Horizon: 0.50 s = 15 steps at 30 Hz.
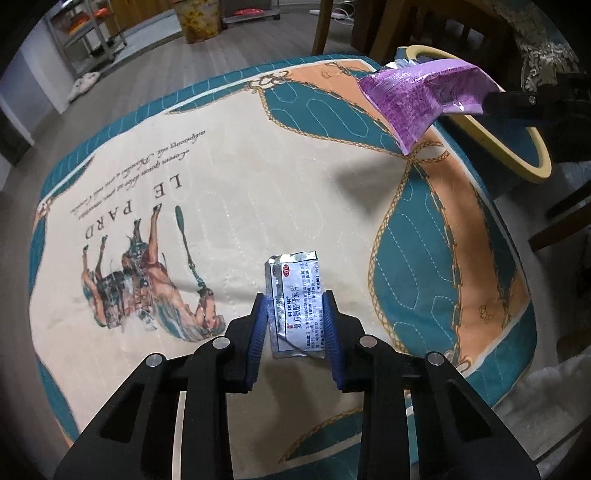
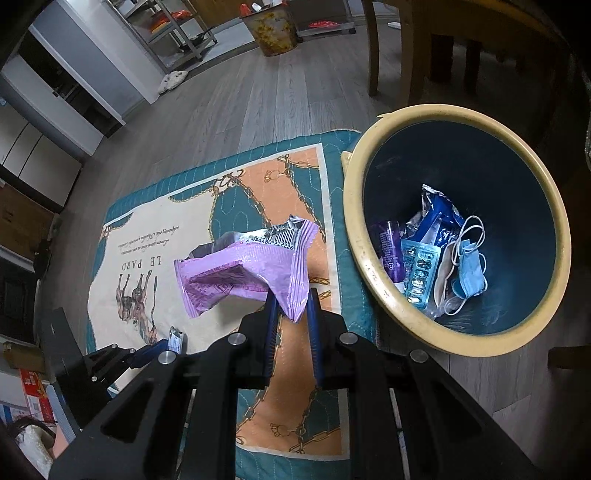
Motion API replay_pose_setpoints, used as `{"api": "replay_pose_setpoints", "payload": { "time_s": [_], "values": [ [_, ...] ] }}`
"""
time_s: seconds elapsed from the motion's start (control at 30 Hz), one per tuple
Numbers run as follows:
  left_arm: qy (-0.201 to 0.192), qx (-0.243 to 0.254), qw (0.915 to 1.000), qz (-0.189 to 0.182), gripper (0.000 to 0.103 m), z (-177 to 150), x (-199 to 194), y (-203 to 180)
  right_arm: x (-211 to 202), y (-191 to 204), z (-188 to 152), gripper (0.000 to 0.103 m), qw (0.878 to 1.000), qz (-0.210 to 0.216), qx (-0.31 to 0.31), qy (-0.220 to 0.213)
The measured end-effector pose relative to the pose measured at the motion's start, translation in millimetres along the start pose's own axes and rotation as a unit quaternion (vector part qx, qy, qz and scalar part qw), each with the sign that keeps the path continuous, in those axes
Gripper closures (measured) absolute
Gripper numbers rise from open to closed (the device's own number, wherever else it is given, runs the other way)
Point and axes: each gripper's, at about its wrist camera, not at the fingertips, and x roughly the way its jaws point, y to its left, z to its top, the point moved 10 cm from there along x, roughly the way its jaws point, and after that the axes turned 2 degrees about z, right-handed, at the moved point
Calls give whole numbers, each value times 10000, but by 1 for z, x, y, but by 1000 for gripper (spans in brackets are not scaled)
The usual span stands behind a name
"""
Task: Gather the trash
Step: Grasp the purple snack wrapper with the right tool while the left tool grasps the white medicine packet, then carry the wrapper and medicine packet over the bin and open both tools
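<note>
My left gripper (image 1: 294,317) is down at the printed mat (image 1: 229,177), its blue pads on both sides of a silver medicine sachet (image 1: 295,302); the pads touch its edges. It also shows small in the right wrist view (image 2: 176,340). My right gripper (image 2: 291,306) is shut on a crumpled purple wrapper (image 2: 251,269) and holds it in the air over the mat, left of the yellow-rimmed bin (image 2: 360,258). The wrapper (image 1: 421,99) and the bin's rim (image 1: 517,162) show at the upper right of the left wrist view.
The bin holds a blue face mask (image 2: 469,273), a blister pack (image 2: 419,273), a blue packet (image 2: 439,218) and a purple wrapper (image 2: 389,247). Wooden chair legs (image 2: 373,48) stand behind the bin. A patterned bucket (image 2: 273,33) and a metal rack (image 2: 177,33) stand far across the floor.
</note>
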Motion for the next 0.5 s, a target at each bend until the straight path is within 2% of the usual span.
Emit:
{"api": "replay_pose_setpoints", "payload": {
  "time_s": [0.33, 0.5],
  "values": [
    [-373, -43, 9993, 79, 71, 18, -27, 5, -16, -4, 10, 88, 9996, 49, 183, -213],
    [-677, -30, 9977, 12, 71, 44, -48, -9, -29, -14, 22, 88, 9988, 62, 235, -420]
  ]
}}
